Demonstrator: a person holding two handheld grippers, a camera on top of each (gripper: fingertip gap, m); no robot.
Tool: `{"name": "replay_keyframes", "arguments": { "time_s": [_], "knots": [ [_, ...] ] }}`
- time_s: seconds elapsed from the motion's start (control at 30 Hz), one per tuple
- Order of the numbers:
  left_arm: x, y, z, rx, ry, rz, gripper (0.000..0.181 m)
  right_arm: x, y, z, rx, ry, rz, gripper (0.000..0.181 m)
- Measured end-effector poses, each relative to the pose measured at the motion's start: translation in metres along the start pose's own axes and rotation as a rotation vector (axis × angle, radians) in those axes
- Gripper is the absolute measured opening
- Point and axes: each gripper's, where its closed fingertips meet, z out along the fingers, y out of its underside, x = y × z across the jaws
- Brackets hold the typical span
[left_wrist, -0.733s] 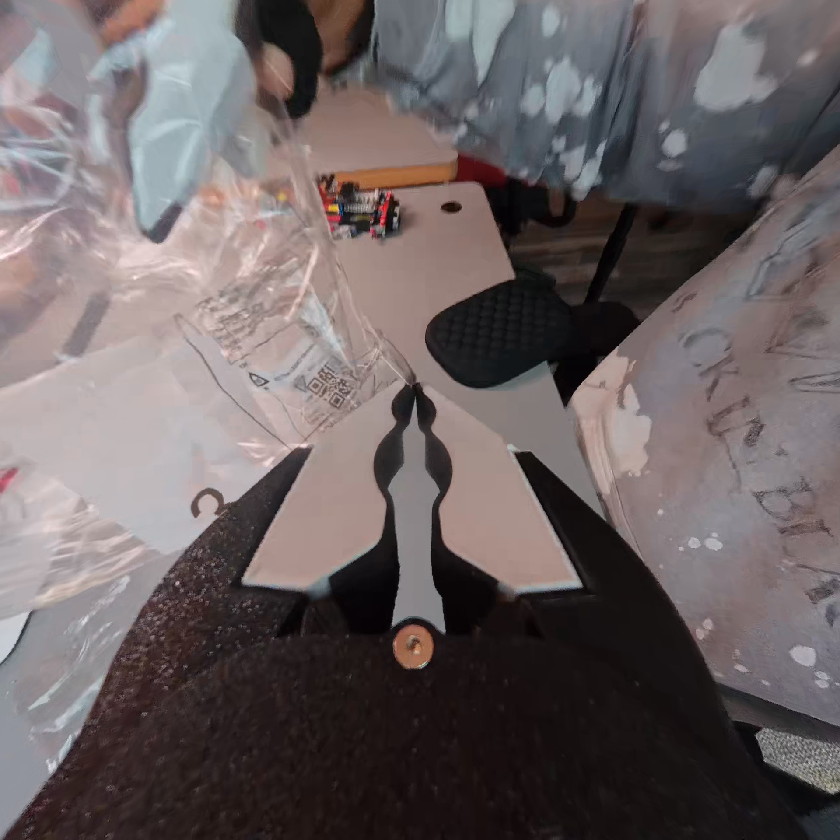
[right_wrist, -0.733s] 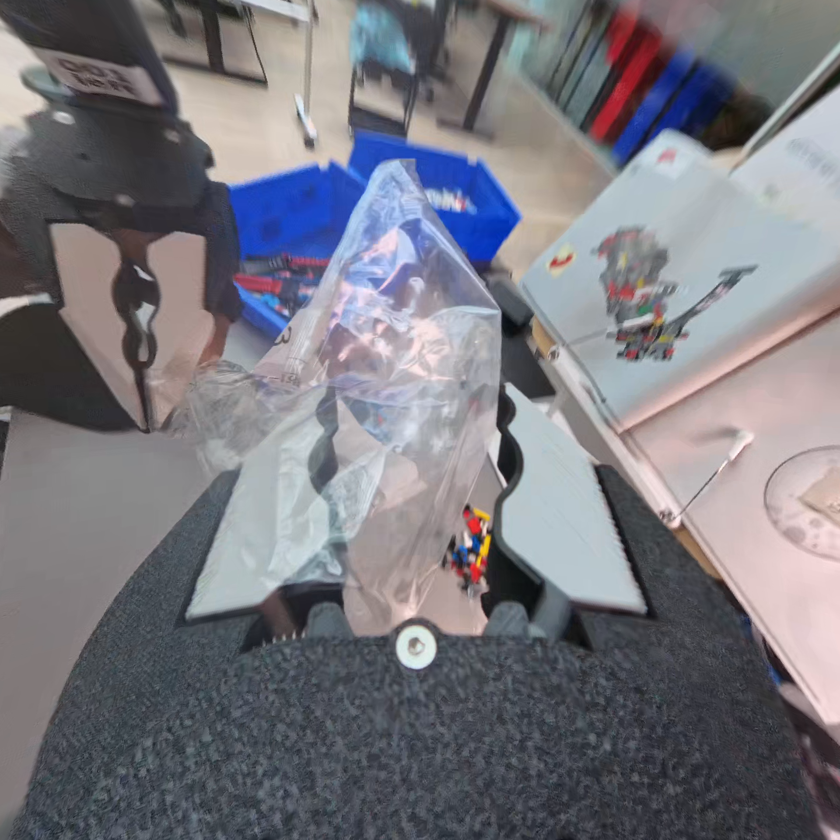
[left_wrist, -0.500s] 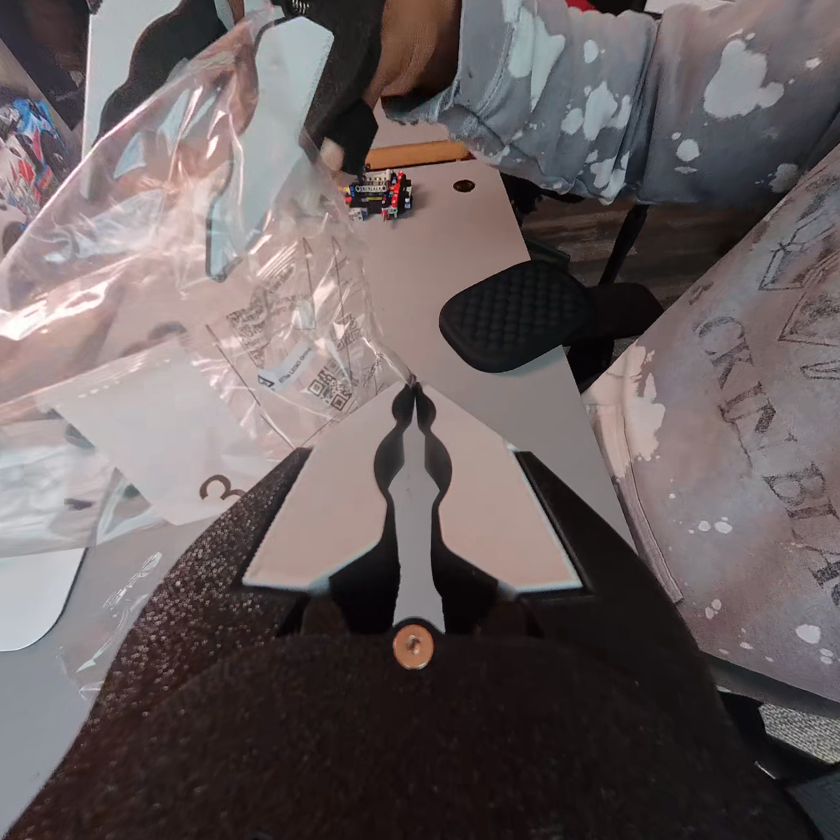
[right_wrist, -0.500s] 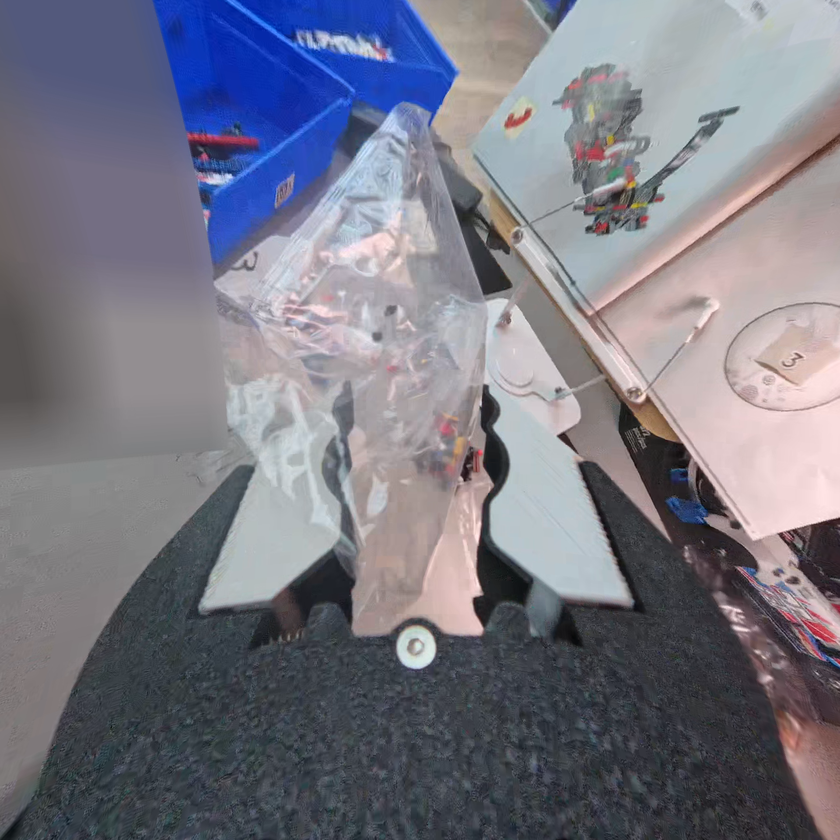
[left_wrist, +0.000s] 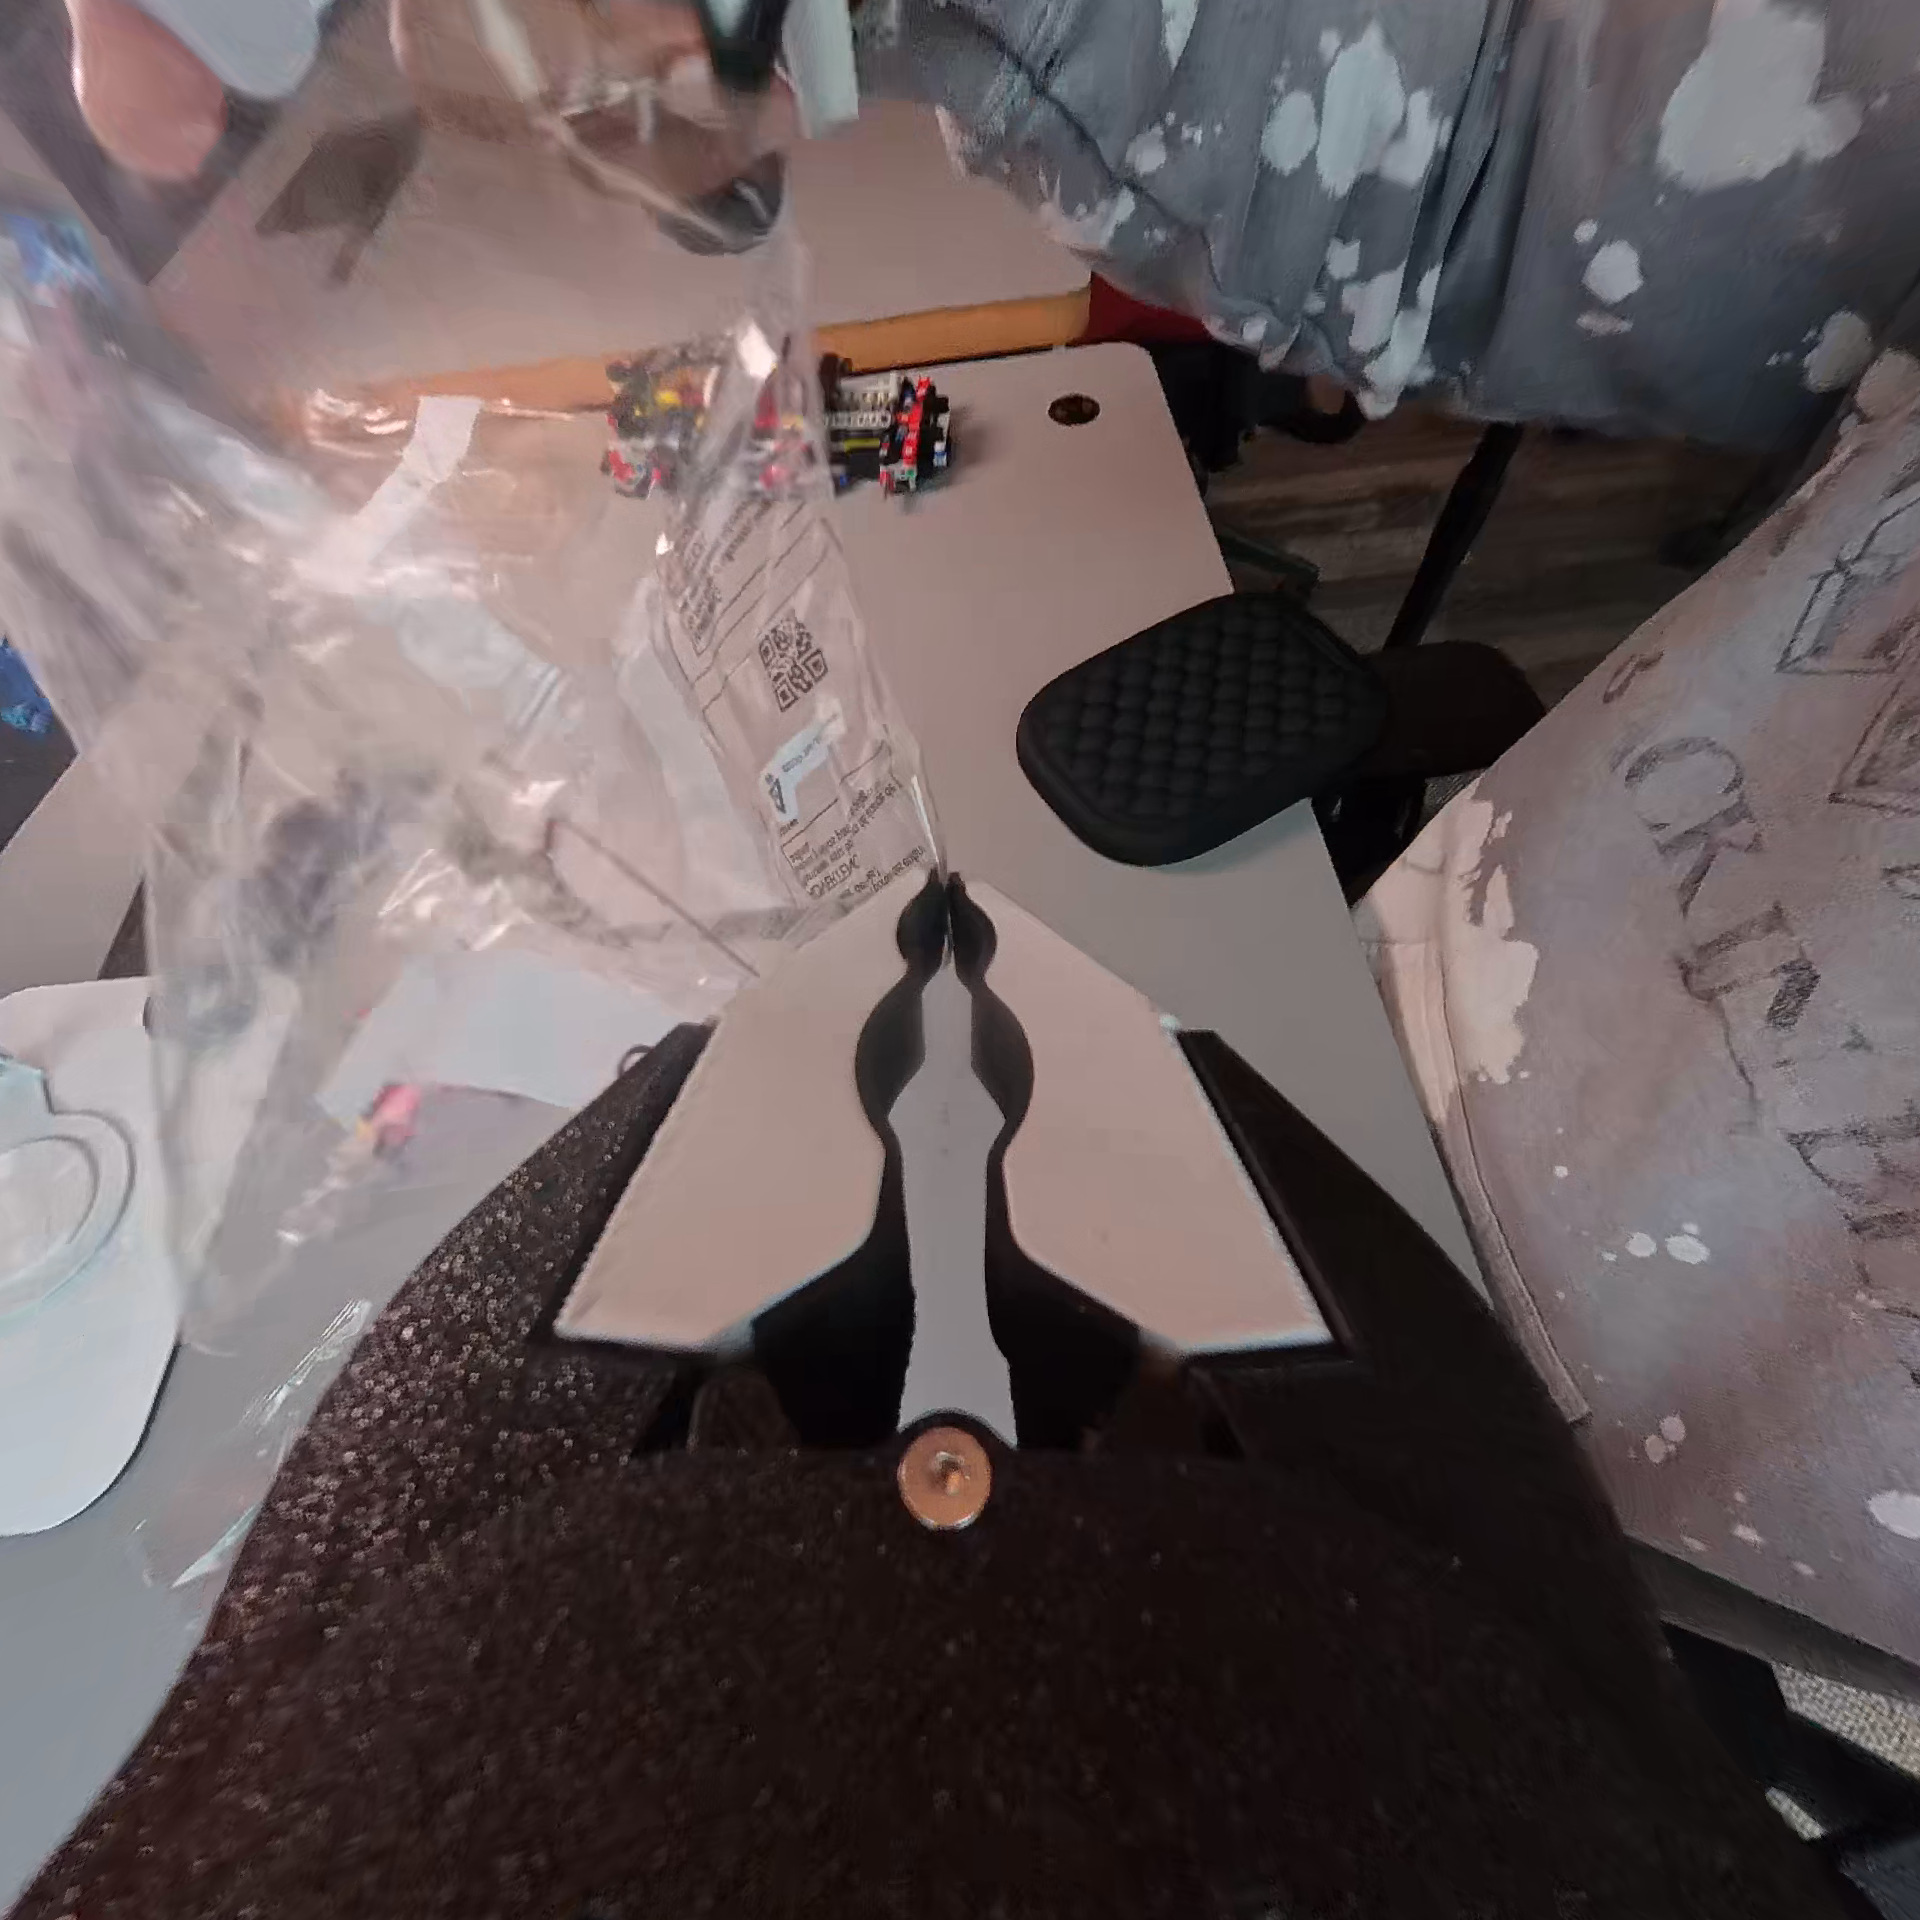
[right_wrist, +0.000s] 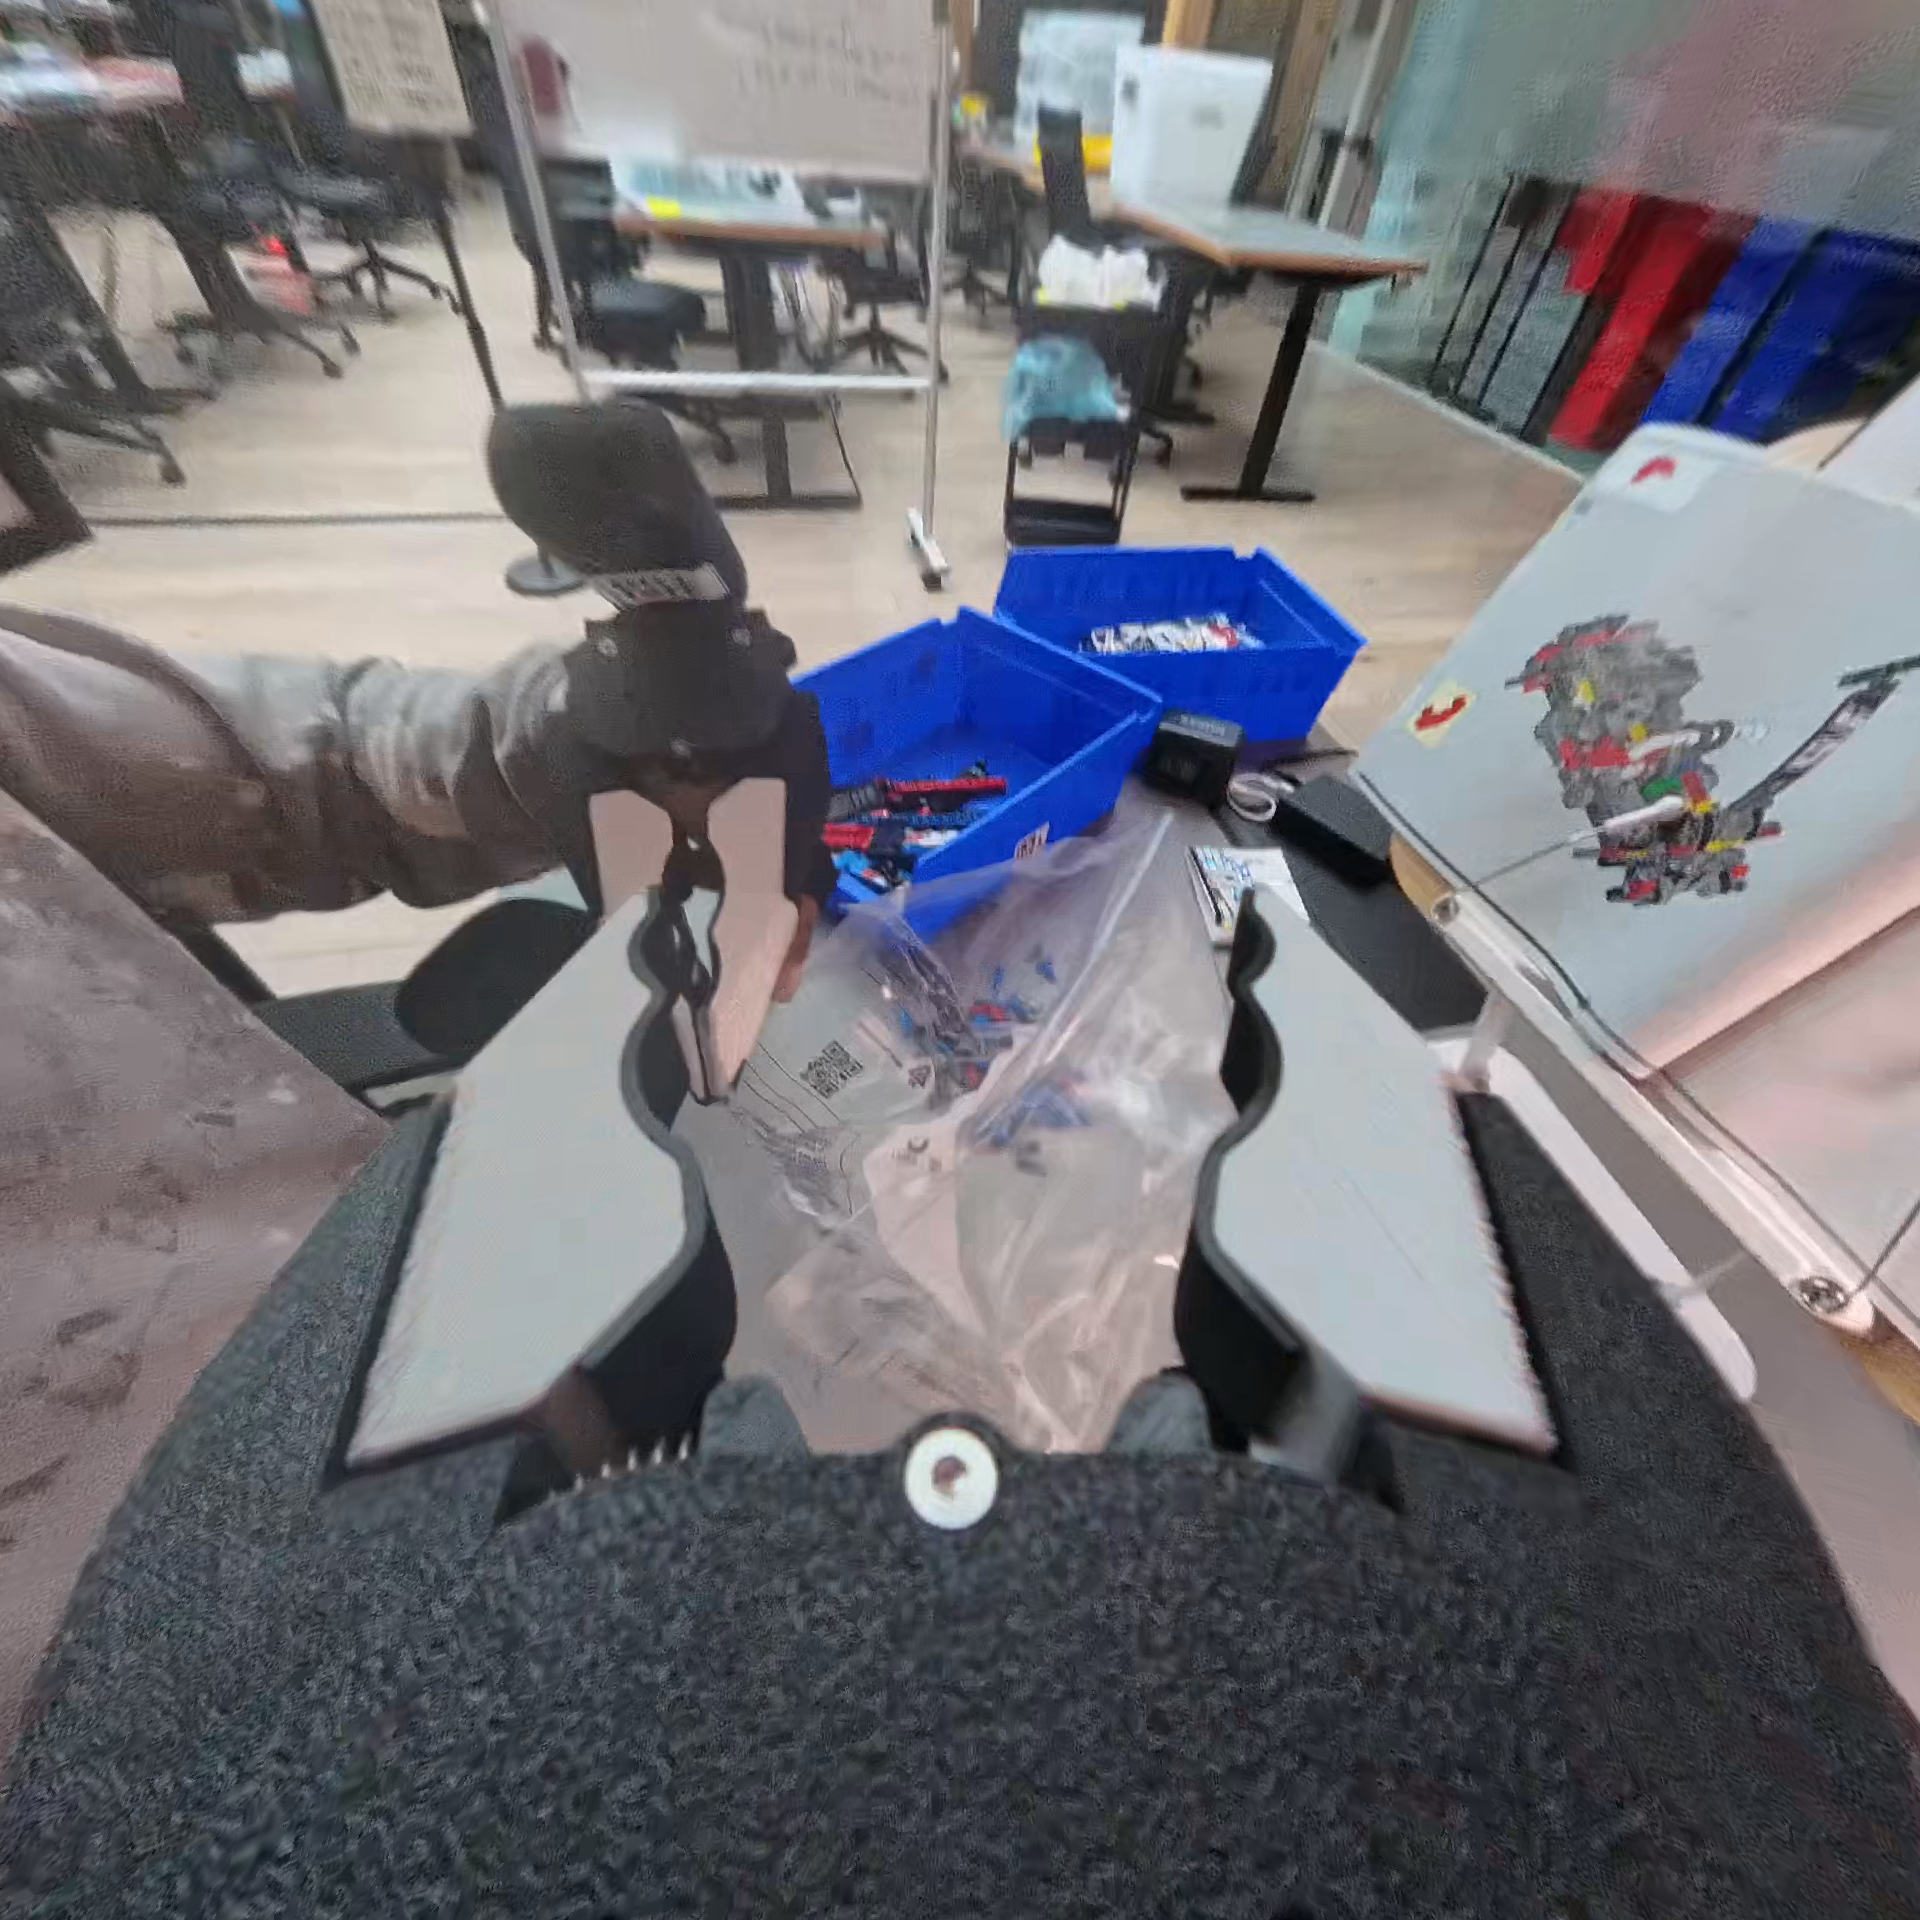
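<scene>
Our left gripper (left_wrist: 948, 888) has its tips pinched tight on a corner of the clear plastic bag (left_wrist: 769, 717), which hangs over the grey table (left_wrist: 1039, 582). Our right gripper (right_wrist: 945, 925) gapes wide, gripping nothing, with the bag of small bricks lying between its fingers, near two blue bins (right_wrist: 977, 717).

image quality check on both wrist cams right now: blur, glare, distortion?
Left wrist view: the clear plastic bag is motion-smeared on its left side with pale glare, while the left gripper, shut on the bag's corner, is sharp. Right wrist view: the open right gripper is fairly crisp, the blue bins and the room behind are soft, and straight edges bow outward from the wide-angle lens.
</scene>
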Motion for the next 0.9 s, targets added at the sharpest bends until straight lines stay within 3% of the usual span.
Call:
{"name": "replay_keyframes", "arguments": {
  "time_s": [0.03, 0.1, 0.13, 0.23, 0.33, 0.43, 0.6, 0.8, 0.9],
  "knots": [
    [-0.001, -0.004, -0.004, 0.038, 0.006, -0.010, 0.000, -0.003, -0.016, -0.012, 0.096, -0.016, 0.004, 0.103],
    [-0.005, -0.011, -0.012, 0.116, 0.010, -0.045, 0.000, -0.001, -0.028, -0.033, 0.206, 0.026, -0.019, 0.099],
    [-0.005, -0.014, -0.017, 0.161, 0.026, -0.064, 0.000, 0.001, -0.020, -0.039, 0.208, 0.065, -0.042, 0.096],
    [-0.008, -0.015, -0.032, 0.285, 0.051, -0.111, 0.000, 0.012, 0.044, -0.041, 0.101, 0.199, -0.136, 0.082],
    [-0.006, -0.011, -0.043, 0.367, 0.089, -0.150, 0.000, 0.015, 0.114, -0.027, 0.054, 0.191, -0.057, 0.065],
    [-0.003, -0.006, -0.045, 0.364, 0.102, -0.149, 0.000, 0.028, 0.148, -0.016, 0.078, 0.199, 0.037, 0.058],
    [-0.002, -0.004, -0.047, 0.333, 0.095, -0.132, 0.000, 0.026, 0.143, -0.008, 0.114, 0.049, 0.101, 0.025],
    [-0.008, 0.001, -0.053, 0.279, 0.048, -0.120, 0.000, 0.016, 0.143, -0.006, 0.067, -0.047, 0.077, 0.005],
    [-0.013, 0.000, -0.063, 0.269, 0.001, -0.122, 0.009, 0.016, 0.135, -0.014, 0.138, -0.042, 0.106, 0.003]
  ]
}}
